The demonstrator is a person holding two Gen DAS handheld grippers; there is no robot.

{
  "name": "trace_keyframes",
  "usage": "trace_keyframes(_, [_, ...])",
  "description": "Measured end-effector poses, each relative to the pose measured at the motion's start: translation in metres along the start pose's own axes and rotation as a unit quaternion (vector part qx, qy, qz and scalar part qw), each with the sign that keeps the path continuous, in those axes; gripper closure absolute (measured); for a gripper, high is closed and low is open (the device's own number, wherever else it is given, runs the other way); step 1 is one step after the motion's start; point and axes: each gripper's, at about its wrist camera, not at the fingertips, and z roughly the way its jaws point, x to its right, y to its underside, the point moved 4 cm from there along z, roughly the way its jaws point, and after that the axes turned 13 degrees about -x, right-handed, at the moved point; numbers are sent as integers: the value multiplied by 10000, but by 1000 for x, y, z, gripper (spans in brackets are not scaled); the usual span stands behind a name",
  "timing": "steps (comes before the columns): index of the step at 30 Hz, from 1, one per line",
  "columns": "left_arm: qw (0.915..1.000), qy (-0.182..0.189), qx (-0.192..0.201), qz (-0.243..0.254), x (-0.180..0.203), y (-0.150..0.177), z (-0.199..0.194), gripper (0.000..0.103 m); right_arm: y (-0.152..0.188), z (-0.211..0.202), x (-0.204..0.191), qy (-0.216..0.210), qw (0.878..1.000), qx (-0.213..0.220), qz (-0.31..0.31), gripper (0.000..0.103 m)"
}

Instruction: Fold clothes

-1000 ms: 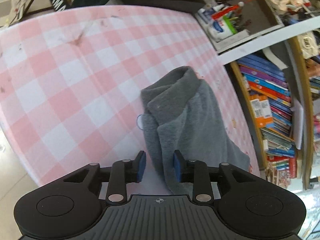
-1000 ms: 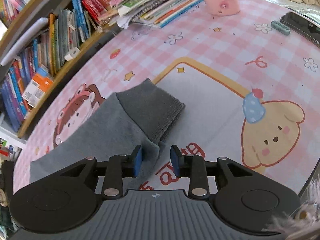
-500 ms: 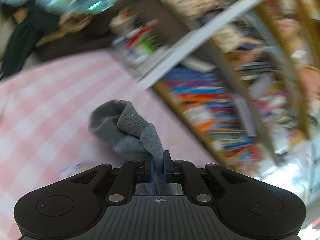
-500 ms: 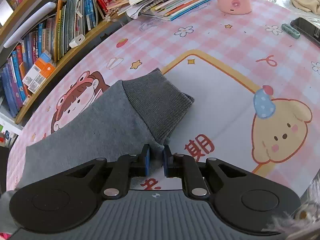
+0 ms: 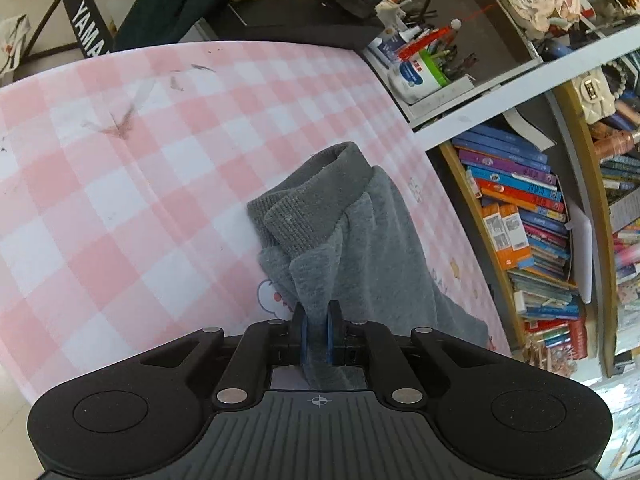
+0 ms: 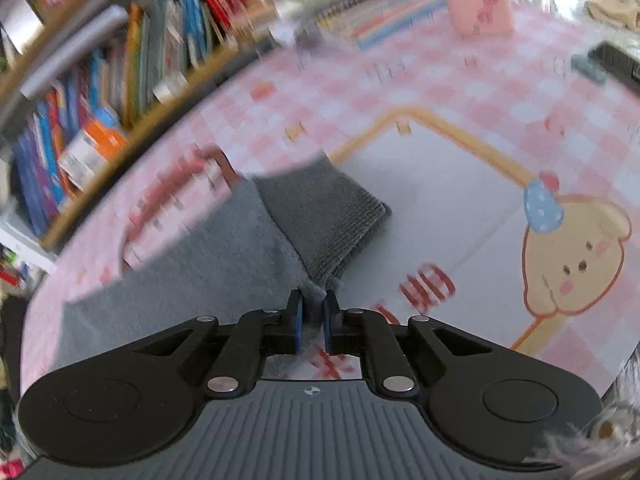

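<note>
- On the pink-check tabletop (image 5: pixel 120 208), a grey garment (image 5: pixel 372 248) lies bunched, ribbed cuff at 12 o'clock of the left gripper (image 5: pixel 316 330).
- Left fingers (image 5: pixel 299 330) nearly closed, pinching a fold of the fabric.
- Right gripper (image 6: pixel 313 326): narrow gap btwn fingers, clamped on the cloth edge near the ribbed cuff (image 6: pixel 324 220); view blurred.
- Bookshelf (image 5: pixel 520 216) at 3 o'clock, left view.
</note>
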Motion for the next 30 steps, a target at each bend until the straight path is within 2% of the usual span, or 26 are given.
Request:
trace_keyframes(3, [10000,7,-33,-10,-1,-1,2,95,-3,-28,-10,-805,9950,578,78,95])
trace_keyframes(4, [10000,10,-38,-20,-1,-1,2,94,-4,-31,-11,-837,9944,641,107,95])
trace_keyframes(6, [10000,16,-49,-40,-2,-1,3,94,-3,-21,-5,-531,9974,457,158,95])
trace_keyframes(9, [9999,26,-68,-76,-3,-2,4,90,0,5,15,-55,9989,-87,467,93])
trace_keyframes(11, [9998,58,-94,-151,-6,-2,4,89,4,8,20,-3,9984,-72,568,85])
trace_keyframes(13, [9997,55,-114,-228,-9,-2,5,81,5,4,17,136,9984,23,545,79])
trace_keyframes(16, [9994,104,-121,-291,-11,-2,6,80,6,-2,12,417,9980,176,443,70])
trace_keyframes(17, [9994,130,-125,-308,-11,-3,7,80,8,-4,8,550,9974,258,377,63])
trace_keyframes(20, [9987,242,-128,-430,-13,-4,8,78,14,-13,-7,981,9937,551,14,55])
trace_keyframes(22, [9977,342,-120,-568,-15,-4,9,78,20,-18,-25,1172,9894,731,-454,51])
trace_keyframes(26, [9973,399,-99,-613,-16,-4,11,78,38,-18,-70,1139,9766,762,-1659,39])
trace_keyframes(30, [9976,401,-96,-548,-14,-5,12,80,69,5,-125,871,9437,455,-3157,33])
